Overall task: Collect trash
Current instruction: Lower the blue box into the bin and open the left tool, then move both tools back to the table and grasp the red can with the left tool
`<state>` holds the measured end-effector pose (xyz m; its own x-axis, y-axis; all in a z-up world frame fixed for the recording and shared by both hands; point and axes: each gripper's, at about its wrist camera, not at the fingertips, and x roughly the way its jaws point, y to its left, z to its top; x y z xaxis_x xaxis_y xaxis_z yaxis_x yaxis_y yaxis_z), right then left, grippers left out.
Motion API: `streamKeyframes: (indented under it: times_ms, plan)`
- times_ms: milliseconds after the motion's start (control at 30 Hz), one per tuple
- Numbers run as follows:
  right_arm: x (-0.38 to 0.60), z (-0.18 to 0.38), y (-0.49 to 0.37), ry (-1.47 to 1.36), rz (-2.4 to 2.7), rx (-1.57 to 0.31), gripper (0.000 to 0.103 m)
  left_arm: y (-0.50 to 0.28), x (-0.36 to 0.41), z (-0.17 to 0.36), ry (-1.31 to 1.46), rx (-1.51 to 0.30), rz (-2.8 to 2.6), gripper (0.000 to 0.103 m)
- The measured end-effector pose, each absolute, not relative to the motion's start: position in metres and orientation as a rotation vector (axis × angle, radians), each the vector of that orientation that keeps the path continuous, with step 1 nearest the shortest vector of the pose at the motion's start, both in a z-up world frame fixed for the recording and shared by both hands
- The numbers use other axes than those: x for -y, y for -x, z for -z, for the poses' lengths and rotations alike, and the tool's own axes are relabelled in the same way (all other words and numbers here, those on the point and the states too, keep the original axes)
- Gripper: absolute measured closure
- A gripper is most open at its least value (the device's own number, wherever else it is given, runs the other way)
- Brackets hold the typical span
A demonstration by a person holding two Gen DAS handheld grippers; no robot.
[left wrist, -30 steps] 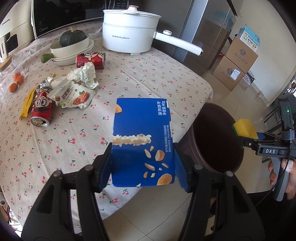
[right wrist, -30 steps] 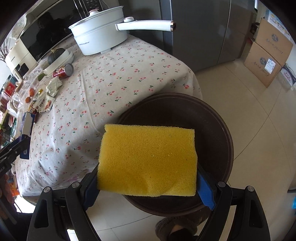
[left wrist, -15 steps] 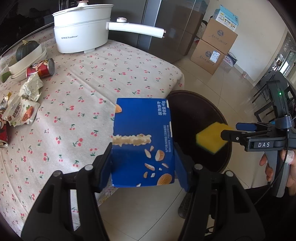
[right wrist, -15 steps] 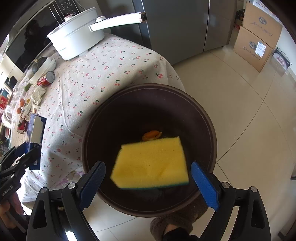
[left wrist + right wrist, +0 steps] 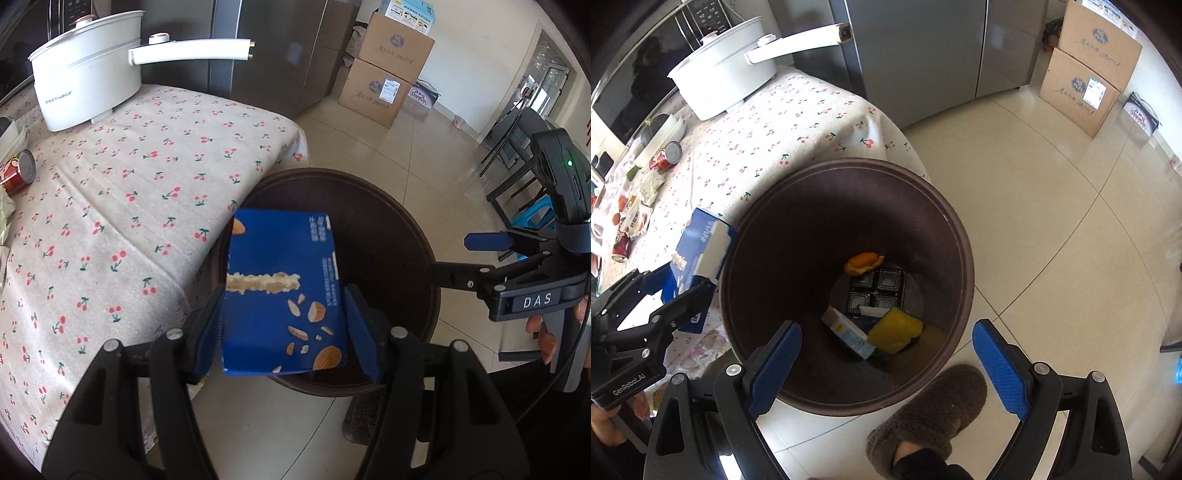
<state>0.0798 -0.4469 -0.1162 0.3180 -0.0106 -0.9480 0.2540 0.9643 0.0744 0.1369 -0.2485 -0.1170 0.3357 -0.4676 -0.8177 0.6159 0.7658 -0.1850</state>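
The blue snack box (image 5: pixel 282 299) hides much of the brown trash bin (image 5: pixel 388 229) in the left wrist view, so the bin's contents show only from the right wrist camera, and the print on the box is too small to read. At the left edge of that same view a red can (image 5: pixel 18 171) and some crumpled wrappers are cut off by the frame. The left gripper (image 5: pixel 284 325) has its jaws closed on the box, one blue pad on each side, holding it upright over the near rim of the bin beside the table (image 5: pixel 110 221) with its cherry-print cloth. The right gripper (image 5: pixel 886 354) hangs over the bin with its jaws spread wide and nothing between them. A second ago it gripped the yellow sponge (image 5: pixel 895 328); half a second ago the sponge was falling free, and it now lies at the bottom of the bin against a small white carton (image 5: pixel 847 332), near a black plastic tray (image 5: pixel 877 291) and a piece of orange peel (image 5: pixel 864 263). Over that same second the box has travelled from above the table to above the bin. A white pot (image 5: pixel 86 70) stands at the table's far end, and a brown slipper (image 5: pixel 927 417) rests on the floor just beside the bin.
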Motion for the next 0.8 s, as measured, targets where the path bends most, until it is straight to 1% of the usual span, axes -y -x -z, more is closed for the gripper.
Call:
streamKeyframes:
  times_ms: [33, 100, 433, 800]
  plan:
    - [0.448, 0.116, -0.079, -0.229, 0.179, -1.238, 0.008, -0.136, 0.250, 0.117, -0.189, -0.992, 0.690, 0.013]
    - [0.452, 0.116, -0.078, -0.237, 0.187, -1.236, 0.008, -0.135, 0.250, 0.116, -0.221, -0.958, 0.651, 0.006]
    - [0.444, 0.107, -0.084, -0.231, 0.173, -1.220, 0.008, -0.143, 0.221, 0.113, -0.213, -0.986, 0.573, 0.006]
    - [0.393, 0.091, -0.108, -0.178, 0.107, -1.200, 0.008, -0.150, 0.141, 0.091, -0.135, -0.983, 0.422, 0.001]
